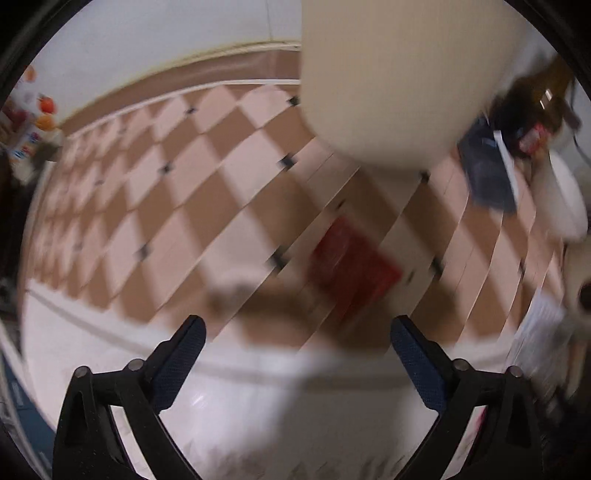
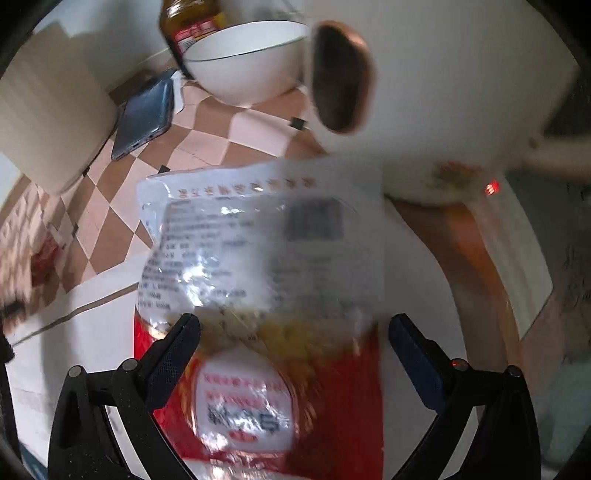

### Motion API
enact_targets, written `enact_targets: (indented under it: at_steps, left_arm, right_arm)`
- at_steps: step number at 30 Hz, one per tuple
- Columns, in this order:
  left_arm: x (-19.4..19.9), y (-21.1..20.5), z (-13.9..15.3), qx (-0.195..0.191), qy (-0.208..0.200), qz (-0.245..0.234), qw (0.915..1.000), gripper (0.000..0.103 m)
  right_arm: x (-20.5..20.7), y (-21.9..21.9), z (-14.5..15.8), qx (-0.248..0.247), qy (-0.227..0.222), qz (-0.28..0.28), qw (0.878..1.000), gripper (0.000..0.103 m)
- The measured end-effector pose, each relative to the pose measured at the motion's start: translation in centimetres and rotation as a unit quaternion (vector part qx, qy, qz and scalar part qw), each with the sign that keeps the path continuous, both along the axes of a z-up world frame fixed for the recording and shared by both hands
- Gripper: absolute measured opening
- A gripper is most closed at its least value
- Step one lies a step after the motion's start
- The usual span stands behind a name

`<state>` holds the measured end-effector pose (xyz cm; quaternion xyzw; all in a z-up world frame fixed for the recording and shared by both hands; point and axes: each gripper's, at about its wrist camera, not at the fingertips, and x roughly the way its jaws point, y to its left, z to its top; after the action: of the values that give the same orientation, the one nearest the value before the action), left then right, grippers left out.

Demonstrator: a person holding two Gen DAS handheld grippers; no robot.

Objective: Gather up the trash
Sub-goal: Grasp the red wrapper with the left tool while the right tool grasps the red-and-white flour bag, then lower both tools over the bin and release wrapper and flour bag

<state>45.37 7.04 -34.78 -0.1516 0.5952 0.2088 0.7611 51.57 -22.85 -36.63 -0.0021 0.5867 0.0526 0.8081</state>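
Observation:
In the right wrist view a crinkled red and white snack bag [image 2: 258, 280] lies between the spread fingers of my right gripper [image 2: 293, 336], which is open around it. In the left wrist view a small red wrapper [image 1: 351, 267] lies on the checkered tablecloth [image 1: 184, 192], ahead of my left gripper [image 1: 297, 339]. That gripper is open and empty above the cloth. Both views are blurred.
A tall cream cylinder [image 1: 399, 81] stands at the back. A dark phone or tablet [image 2: 146, 116] lies beside a white bowl [image 2: 247, 61] and a brown bottle [image 2: 188, 26]. A white cup with dark liquid [image 2: 341, 75] stands near the bag. The white table edge [image 1: 240, 398] lies below.

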Motion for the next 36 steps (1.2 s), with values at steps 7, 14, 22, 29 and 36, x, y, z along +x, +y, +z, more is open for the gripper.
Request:
enact_targets:
  at_steps: [7,14,22,29,36]
  left_arm:
    - [2.0,0.3,-1.2,-0.007,-0.005,0.007,0.9999,0.026]
    - [-1.5,-1.0,0.7,0.049,-0.005,-0.017,0.9986,0.011]
    - [-11.3,-2.3,7.1,0.044,-0.061,-0.017,0.9970,0.011]
    - [-20.7,-2.6,9.2,0.017,-0.083,-0.025,0.9961,0.011]
    - [-34.4,-2.7,6.3,-0.035,-0.069,-0.018,0.9968,0.011]
  right_arm:
    - [-0.5,1.0,0.2,-0.006,-0.054,0.028,0.998,0.091]
    - [-0.9,-1.8,1.7,0.035,-0.059,0.016,0.998,0.011]
    - [-4.5,-3.8,7.1,0.118,-0.091,0.003,0.989,0.010]
    - [-13.3,-3.5,11.3,0.145,-0.102,0.034,0.983,0.010]
    - [-27.7,-4.0,10.3,0.140,-0.064,0.053,0.987,0.010]
